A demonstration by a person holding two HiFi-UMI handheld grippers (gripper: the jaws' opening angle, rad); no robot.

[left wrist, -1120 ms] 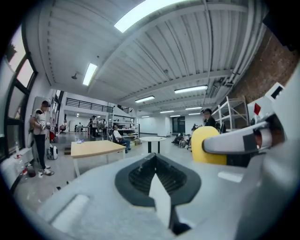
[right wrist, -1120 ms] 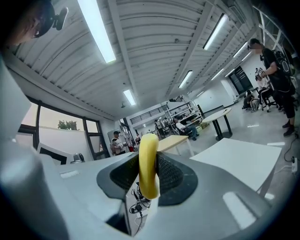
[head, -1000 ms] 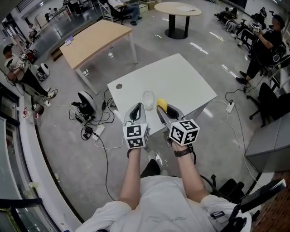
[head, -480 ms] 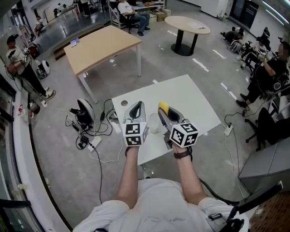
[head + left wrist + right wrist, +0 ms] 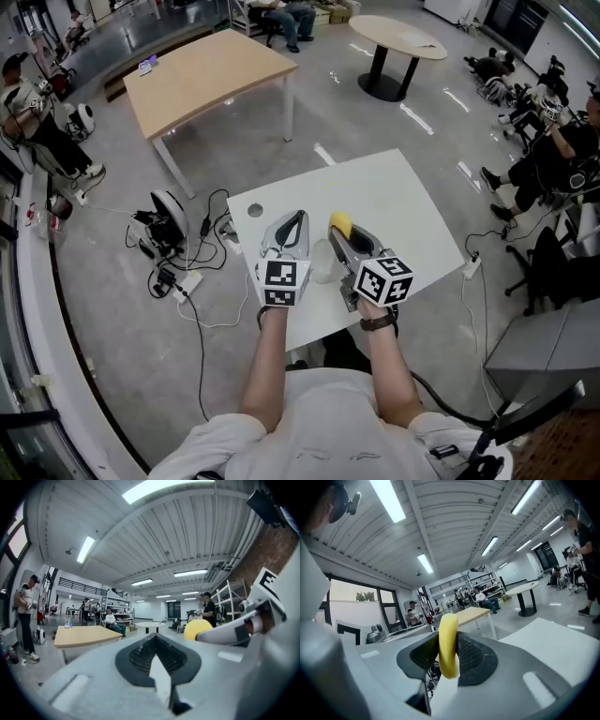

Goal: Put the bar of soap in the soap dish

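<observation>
over the near left part of the white table (image 5: 403, 202), the left gripper (image 5: 294, 221) is hovering with its jaws pressed together on nothing, pointing away from the person. between the two grippers, the clear soap dish (image 5: 323, 262) is sitting on the tabletop, just beside the right gripper's body. to its right, the right gripper (image 5: 337, 231) is pinching the yellow bar of soap (image 5: 341, 222) by its broad faces, so the bar is standing on edge with its long axis running up and down between the pads. the soap is riding out past the dish, farther from the person and a little to its right. the right hand is probably needing to draw back and leftward, then lower, before letting go.
</observation>
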